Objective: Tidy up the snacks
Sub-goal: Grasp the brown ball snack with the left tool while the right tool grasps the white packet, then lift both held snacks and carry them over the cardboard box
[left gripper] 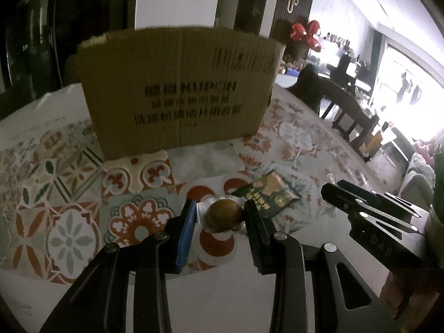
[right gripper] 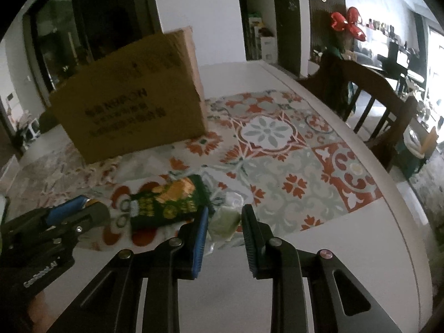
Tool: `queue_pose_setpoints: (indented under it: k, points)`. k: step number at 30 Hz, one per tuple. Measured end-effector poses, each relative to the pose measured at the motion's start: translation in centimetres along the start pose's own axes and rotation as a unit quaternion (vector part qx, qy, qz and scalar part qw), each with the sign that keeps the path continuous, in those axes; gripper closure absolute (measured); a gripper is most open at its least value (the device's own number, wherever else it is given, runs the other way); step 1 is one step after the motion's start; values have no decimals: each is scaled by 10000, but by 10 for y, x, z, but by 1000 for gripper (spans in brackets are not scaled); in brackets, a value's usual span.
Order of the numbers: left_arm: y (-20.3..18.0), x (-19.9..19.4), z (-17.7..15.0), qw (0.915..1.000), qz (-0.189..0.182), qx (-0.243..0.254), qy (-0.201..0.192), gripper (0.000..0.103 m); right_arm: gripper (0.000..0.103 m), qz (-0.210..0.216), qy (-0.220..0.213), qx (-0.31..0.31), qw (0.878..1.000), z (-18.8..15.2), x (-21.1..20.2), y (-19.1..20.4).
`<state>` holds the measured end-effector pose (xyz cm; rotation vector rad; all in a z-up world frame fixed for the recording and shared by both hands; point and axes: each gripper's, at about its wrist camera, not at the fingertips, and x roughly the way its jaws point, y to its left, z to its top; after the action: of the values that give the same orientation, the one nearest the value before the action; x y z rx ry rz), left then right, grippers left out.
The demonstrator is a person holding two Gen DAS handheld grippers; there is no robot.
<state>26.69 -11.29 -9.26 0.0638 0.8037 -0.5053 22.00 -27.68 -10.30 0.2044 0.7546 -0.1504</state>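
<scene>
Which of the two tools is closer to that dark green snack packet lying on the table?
Left, though it's close. The left tool, clamped on a round brown snack, has its finger touching the green packet. The right tool, holding a pale wrapped snack, sits just beside the packet's other edge.

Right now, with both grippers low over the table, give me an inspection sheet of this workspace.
Surface: white table with a patterned tile-print mat.
Job's things: cardboard box standing on the mat; round brown snack in clear wrap; dark green snack packet lying flat; pale green wrapped snack.
Clutter: nothing seen.
Grippers: left gripper shut on the brown snack; right gripper shut on the pale green snack.
Cables: nothing seen.
Surroundings: wooden chair beside the table; red balloon bow; bright window at the far right.
</scene>
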Motion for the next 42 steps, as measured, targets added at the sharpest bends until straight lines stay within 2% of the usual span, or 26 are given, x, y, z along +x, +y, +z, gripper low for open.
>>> queue_pose_setpoints:
  k: [8, 11, 20, 35, 42]
  points:
    - [-5, -37, 16, 9989, -13, 62, -460, 68, 77, 277, -458, -103, 9985, 17, -37, 12]
    - [-6, -51, 25, 9977, 86, 142, -660, 68, 77, 357, -620, -143, 9973, 25, -47, 17]
    - [2, -78, 53, 9932, 178, 183, -1132, 68, 77, 582, -1051, -225, 9925, 52, -64, 28]
    - [22, -89, 106, 9860, 425, 142, -1603, 68, 77, 930, -1509, -327, 9836, 112, -63, 47]
    - [27, -84, 132, 9843, 569, 179, -1662, 68, 77, 1040, -1609, -427, 9805, 141, -53, 55]
